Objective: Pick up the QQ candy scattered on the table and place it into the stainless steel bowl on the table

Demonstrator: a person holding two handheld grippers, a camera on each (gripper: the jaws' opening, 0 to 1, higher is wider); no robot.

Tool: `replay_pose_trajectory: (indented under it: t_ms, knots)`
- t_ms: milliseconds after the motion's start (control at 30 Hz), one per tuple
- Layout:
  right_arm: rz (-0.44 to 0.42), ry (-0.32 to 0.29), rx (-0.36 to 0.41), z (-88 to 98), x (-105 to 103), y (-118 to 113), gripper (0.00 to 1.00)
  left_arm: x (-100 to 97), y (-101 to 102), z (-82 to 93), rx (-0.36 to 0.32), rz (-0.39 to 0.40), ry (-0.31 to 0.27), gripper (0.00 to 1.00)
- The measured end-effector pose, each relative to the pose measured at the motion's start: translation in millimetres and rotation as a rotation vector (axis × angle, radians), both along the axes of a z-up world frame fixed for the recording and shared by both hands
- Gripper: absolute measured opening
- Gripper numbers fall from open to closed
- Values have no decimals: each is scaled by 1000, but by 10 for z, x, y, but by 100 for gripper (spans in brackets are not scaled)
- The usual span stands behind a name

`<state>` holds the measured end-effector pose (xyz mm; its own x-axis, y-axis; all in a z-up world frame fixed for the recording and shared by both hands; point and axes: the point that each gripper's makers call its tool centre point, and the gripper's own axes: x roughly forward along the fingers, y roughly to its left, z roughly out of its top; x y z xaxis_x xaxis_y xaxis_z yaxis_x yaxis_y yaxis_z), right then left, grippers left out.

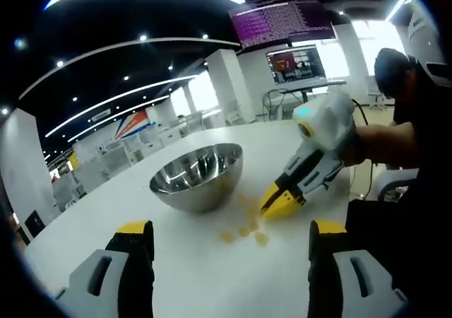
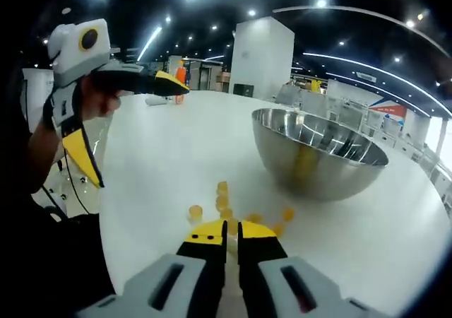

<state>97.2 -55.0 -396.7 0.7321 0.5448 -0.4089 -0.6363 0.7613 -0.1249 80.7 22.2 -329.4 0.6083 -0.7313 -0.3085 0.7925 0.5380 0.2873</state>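
Status: your right gripper [image 2: 232, 227] is down at the white table [image 2: 162, 169], jaws drawn almost together over the candy cluster [image 2: 224, 203]. In the right gripper view a trace of yellow shows at the tips, but you cannot tell whether a piece is actually pinched. Your left gripper [image 1: 226, 233] is held back above the table with its jaws spread wide and nothing between them.

Task objects: the QQ candies lie loose on the table just beside the stainless steel bowl [image 2: 318, 159], on its near side. A yellow patch shows on the bowl wall; whether it is a candy inside or a reflection cannot be told.

Risks from here:
- The candies look small and soft. Jaws closing on the table surface may squeeze a piece out sideways or flick the neighbouring pieces apart.
- The pieces sit close together, so you may take two at once, or a neighbour may cling and drop off on the way.
- The bowl is light-looking and round-bottomed. A knock on its rim could slide or rock it.

View differences:
- The left gripper view shows the right gripper [image 1: 282, 199] from the side, tips on the table at the edge of the candies [image 1: 244, 230], with the bowl [image 1: 198, 177] behind.
- The right gripper view shows the left gripper [image 2: 152, 83] raised well above the table in your hand, and the spread of the cluster ahead of the tips.
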Motion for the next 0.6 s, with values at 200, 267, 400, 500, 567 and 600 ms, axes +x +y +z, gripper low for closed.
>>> replay_pose_trajectory:
  t_ms: [200, 267, 400, 500, 567, 600]
  knots:
    - [16, -23, 16, 155, -66, 47, 5, 21, -3, 11, -5, -1, -3, 91]
    - [24, -34, 17, 203, -92, 61, 5, 30, 1, 10, -4, -1, -3, 91]
    - [27, -40, 13, 213, -105, 64, 5, 45, 6, 16, -6, -1, -5, 91]
    - [26, -38, 16, 205, -110, 68, 5, 50, 4, 14, -8, -4, -3, 91]
    - [29, -38, 16, 204, -114, 77, 5, 56, 6, 8, -6, -4, -3, 91]
    - [31, -39, 16, 207, -116, 82, 5, 60, 8, 3, -5, -4, -3, 91]
